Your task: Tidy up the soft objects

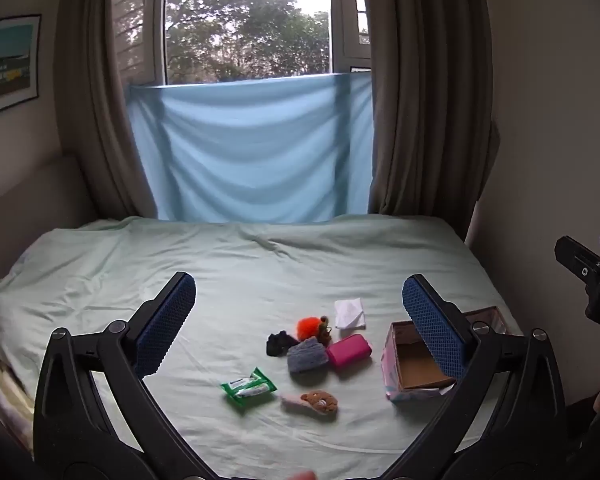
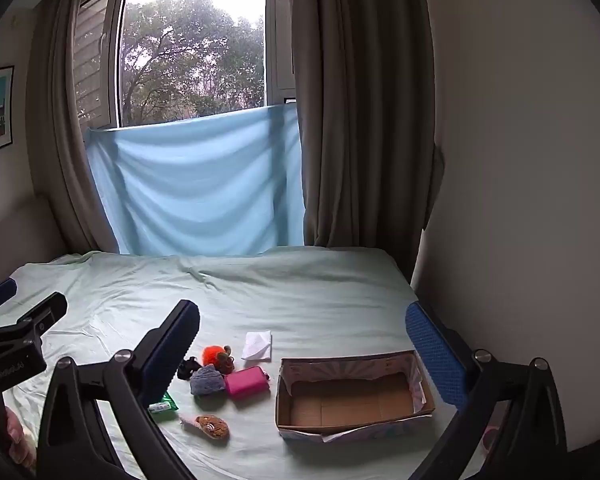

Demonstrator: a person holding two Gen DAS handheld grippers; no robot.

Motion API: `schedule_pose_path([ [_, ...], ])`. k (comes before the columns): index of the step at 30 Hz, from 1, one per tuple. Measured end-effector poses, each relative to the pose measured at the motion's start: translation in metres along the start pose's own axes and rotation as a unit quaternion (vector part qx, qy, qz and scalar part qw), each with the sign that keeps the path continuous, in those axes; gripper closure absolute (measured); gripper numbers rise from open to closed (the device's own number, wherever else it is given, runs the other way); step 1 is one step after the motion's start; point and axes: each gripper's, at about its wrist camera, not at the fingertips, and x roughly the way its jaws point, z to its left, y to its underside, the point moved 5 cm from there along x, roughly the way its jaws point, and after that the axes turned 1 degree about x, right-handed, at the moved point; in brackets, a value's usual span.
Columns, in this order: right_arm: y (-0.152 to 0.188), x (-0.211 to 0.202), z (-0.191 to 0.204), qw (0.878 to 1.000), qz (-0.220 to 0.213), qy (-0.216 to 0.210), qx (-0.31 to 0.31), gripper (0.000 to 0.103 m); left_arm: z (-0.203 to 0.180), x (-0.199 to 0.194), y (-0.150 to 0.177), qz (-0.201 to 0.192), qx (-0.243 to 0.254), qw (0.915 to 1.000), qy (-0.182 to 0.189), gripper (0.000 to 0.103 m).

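Left wrist view showed the left claw (image 1: 296, 312) wide open and empty above a pale green bed (image 1: 260, 264), small soft items like a pink pouch (image 1: 348, 351) lying beyond its tips beside an open cardboard box (image 1: 416, 364); right claw (image 2: 304, 340) also gaped empty.

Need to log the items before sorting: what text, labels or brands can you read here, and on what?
Left gripper body: white lettering, too blurred to read for certain.
Green pack: white label with print, too small to read.
Box: pattern only, no legible text.
Poster: no readable words.
Nothing else carries text.
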Motion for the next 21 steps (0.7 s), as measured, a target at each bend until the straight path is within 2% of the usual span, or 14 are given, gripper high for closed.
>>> schedule_pose_path([
  [3, 0.000, 0.001, 0.001, 1.000, 0.005, 0.004, -0.006, 0.000, 0.001, 0.004, -0.004, -0.001, -0.004, 0.9999, -0.012, 0.000],
  [4, -0.001, 0.002, 0.002, 1.000, 0.004, 0.004, -0.007, 0.000, 0.001, -0.006, -0.001, -0.028, -0.005, 0.9996, -0.007, 0.000],
  [5, -0.001, 0.004, 0.002, 1.000, 0.005, 0.002, -0.007, 0.000, 0.004, -0.009, 0.000, -0.032, -0.010, 0.9994, -0.006, 0.000],
  [10, -0.005, 0.004, -0.013, 1.000, -0.004, -0.010, -0.005, 0.000, 0.006, -0.016, -0.001, -0.024, -0.018, 0.9995, -0.012, 0.000],
  [21, 0.001, 0.001, -0.005, 1.000, -0.016, -0.013, -0.015, 0.000, 0.005, -0.021, 0.001, -0.025, -0.021, 0.9994, -0.012, 0.000],
])
